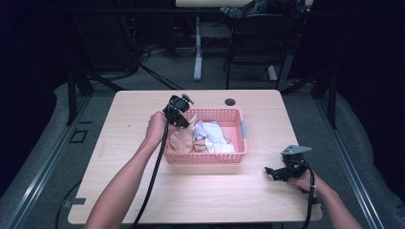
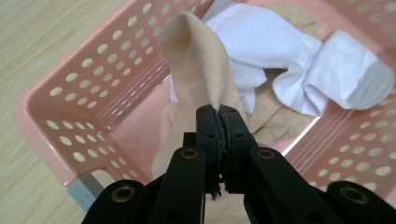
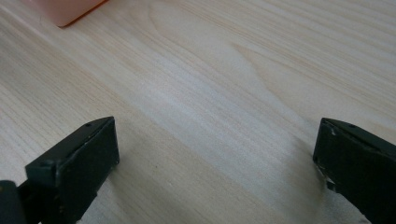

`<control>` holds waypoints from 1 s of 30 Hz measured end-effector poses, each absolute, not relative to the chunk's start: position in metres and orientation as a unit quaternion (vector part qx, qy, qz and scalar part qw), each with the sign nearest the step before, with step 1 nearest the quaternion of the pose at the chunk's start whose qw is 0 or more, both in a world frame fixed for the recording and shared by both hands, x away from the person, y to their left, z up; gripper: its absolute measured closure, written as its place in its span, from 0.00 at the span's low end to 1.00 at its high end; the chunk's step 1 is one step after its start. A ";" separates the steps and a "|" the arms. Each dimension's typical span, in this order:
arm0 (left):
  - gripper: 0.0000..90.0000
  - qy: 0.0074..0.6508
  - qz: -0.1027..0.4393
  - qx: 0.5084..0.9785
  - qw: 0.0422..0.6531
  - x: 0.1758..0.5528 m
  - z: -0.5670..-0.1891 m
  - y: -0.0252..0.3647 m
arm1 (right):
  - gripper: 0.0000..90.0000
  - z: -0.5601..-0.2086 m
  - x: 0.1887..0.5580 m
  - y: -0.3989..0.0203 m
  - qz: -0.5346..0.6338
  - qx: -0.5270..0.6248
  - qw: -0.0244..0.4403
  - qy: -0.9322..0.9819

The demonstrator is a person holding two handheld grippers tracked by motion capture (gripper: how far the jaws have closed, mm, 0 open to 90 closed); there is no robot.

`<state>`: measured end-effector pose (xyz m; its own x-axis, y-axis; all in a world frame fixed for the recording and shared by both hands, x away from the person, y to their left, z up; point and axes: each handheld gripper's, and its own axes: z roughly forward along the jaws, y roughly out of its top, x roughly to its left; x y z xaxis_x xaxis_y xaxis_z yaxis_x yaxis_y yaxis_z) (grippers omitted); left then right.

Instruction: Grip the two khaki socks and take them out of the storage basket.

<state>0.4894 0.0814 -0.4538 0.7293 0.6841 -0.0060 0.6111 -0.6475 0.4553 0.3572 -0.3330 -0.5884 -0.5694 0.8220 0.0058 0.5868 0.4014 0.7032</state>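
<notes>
A pink perforated basket [image 1: 242, 138] stands in the middle of the table and holds beige and white socks. My left gripper [image 1: 184, 121] is over the basket's left end, shut on a beige sock [image 2: 198, 70] that rises in a fold from the pile; the jaws pinch its cloth tight [image 2: 219, 116]. White socks [image 2: 299, 56] lie behind it in the basket [image 2: 70, 98]. My right gripper [image 1: 272, 171] rests low over the table at the front right, and its jaws stand wide apart [image 3: 215, 154] over bare wood with nothing between them.
The wooden table [image 1: 143, 191] has free room around the basket. A dark cable hole [image 1: 230, 101] sits near the far edge. A corner of the basket [image 3: 70, 14] shows at the top left of the right gripper view. Desk legs and a chair stand beyond the table.
</notes>
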 end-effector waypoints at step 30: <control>0.97 0.341 0.088 0.889 0.291 0.471 -0.386 0.104 | 0.00 -0.588 0.357 -0.333 0.338 0.431 0.174 0.819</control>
<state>0.4710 0.1038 -0.3858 0.7517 0.6582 -0.0422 0.5556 -0.5975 0.5782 0.3570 -0.3329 -0.5885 -0.5689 0.8224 0.0064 0.5875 0.4009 0.7030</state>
